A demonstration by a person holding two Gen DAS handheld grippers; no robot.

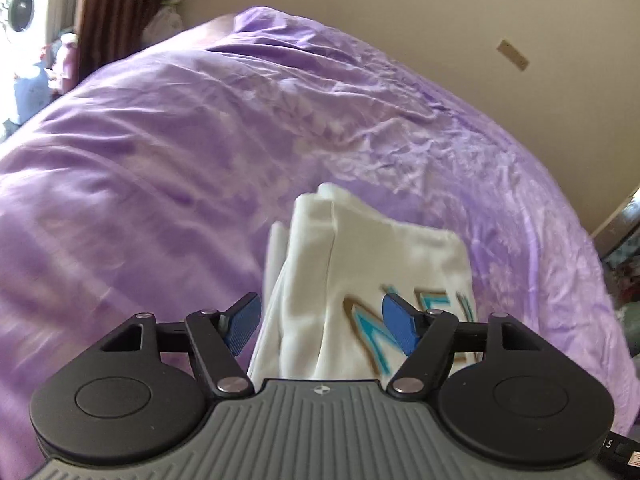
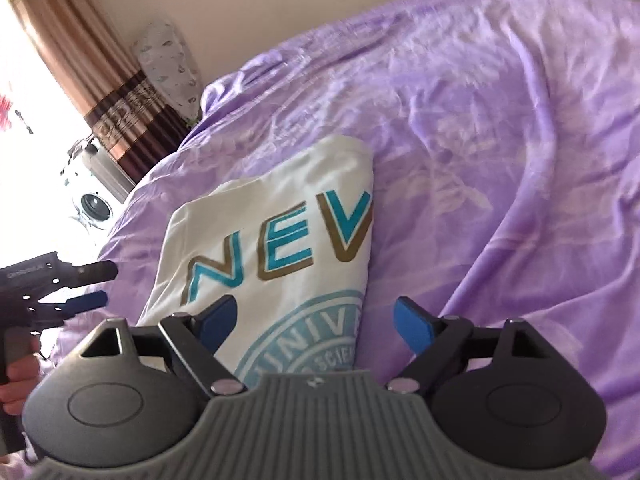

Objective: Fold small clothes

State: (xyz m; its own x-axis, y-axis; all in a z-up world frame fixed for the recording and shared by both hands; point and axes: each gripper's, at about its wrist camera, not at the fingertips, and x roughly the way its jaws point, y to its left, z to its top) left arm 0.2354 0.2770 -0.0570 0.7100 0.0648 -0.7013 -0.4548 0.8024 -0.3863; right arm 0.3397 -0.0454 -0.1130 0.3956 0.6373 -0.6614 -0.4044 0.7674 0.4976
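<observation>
On purple bedspread (image 2: 500, 128): folded white shirt (image 2: 280, 216) (teal lettering) | left gripper (image 1: 320, 322), right gripper (image 2: 316, 326) — both spread, empty | curtain (image 2: 96, 92) behind

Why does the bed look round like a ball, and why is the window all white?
In both wrist views the fisheye lens bends the purple bedcover into a dome. In the right wrist view daylight washes out the window beside the curtain. In the left wrist view the white T-shirt and its letters look smeared; in the right wrist view the letters are sharper.

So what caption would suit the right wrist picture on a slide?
Open right gripper above a folded white T-shirt on a purple bedspread, left gripper open alongside.
</observation>
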